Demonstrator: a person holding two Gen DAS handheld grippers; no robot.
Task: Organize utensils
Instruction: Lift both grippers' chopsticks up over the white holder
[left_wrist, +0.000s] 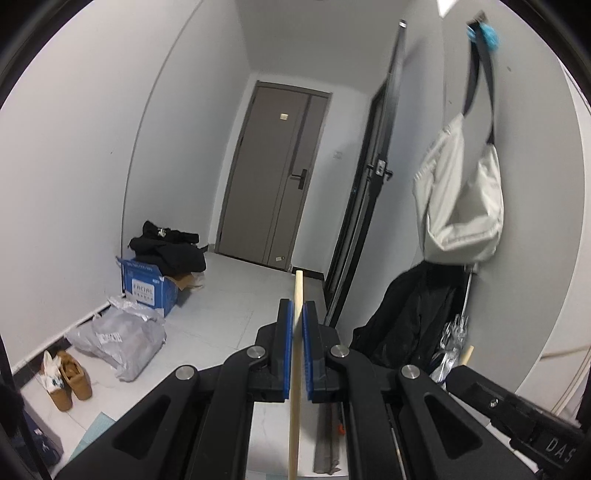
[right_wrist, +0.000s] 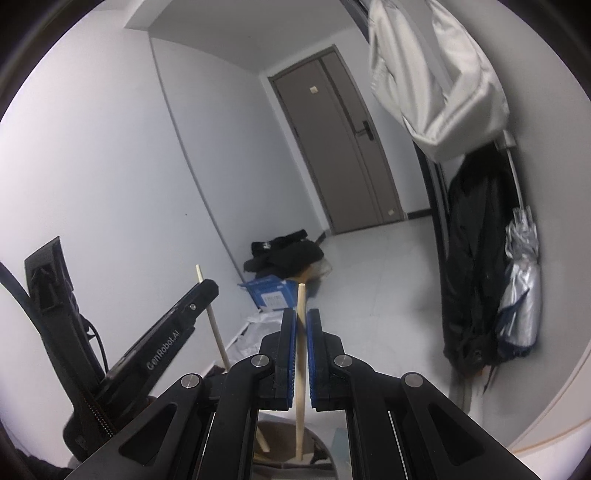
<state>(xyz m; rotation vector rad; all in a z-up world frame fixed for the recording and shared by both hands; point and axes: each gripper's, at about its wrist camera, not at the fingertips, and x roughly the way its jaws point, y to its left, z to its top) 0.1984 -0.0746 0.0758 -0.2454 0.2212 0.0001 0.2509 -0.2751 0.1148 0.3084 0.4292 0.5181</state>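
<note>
— Blue pads of the left gripper (left_wrist: 297, 314) pinch a pale wooden stick (left_wrist: 296, 369), jaws almost together.

— Same on the right gripper (right_wrist: 301, 321): jaws narrow, clamped on its own wooden stick (right_wrist: 301, 354), whose lower end stands in a round container (right_wrist: 291, 461) (contents unclear).

— Any writing?

— "CenRobot.AI" on the left gripper's side in the right view. Beyond, a blue cardboard box (left_wrist: 149, 286) marked "FACIAL" holds black clothing (left_wrist: 168, 247); a grey bag (left_wrist: 458, 199) hangs on the wall.
</note>
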